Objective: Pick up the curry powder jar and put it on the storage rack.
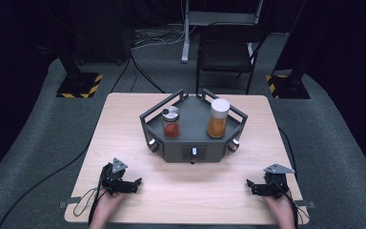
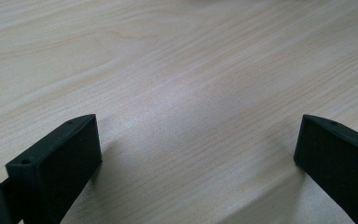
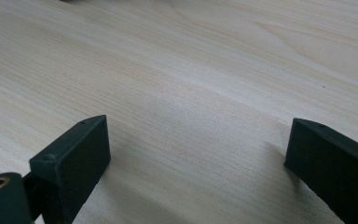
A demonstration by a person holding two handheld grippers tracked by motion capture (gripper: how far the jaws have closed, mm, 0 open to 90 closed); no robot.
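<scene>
1. Jars stand on the dark grey tray (image 1: 194, 125), which sits at the middle of the far half of the wooden table (image 1: 124, 124), the largest thing in the high view.
2. That tray is six-sided with a raised rail, and 2 round knobs show at its near corners.
3. On the tray's right side stands the tall jar (image 1: 218, 118), upright, with a white lid and orange contents.
4. On its left side stands the short jar (image 1: 170, 122), upright, with a silver lid and red contents. The 2 jars are apart from each other.
5. Near the table's front left edge rests the left gripper (image 1: 132, 184), held by a hand, well apart from the tray. In the left gripper view its jaws are spread wide over bare wood, holding nothing.
6. Near the front right edge rests the right gripper (image 1: 252, 186), also in a hand. In the right gripper view its jaws are likewise spread wide with bare wood between them.
</scene>
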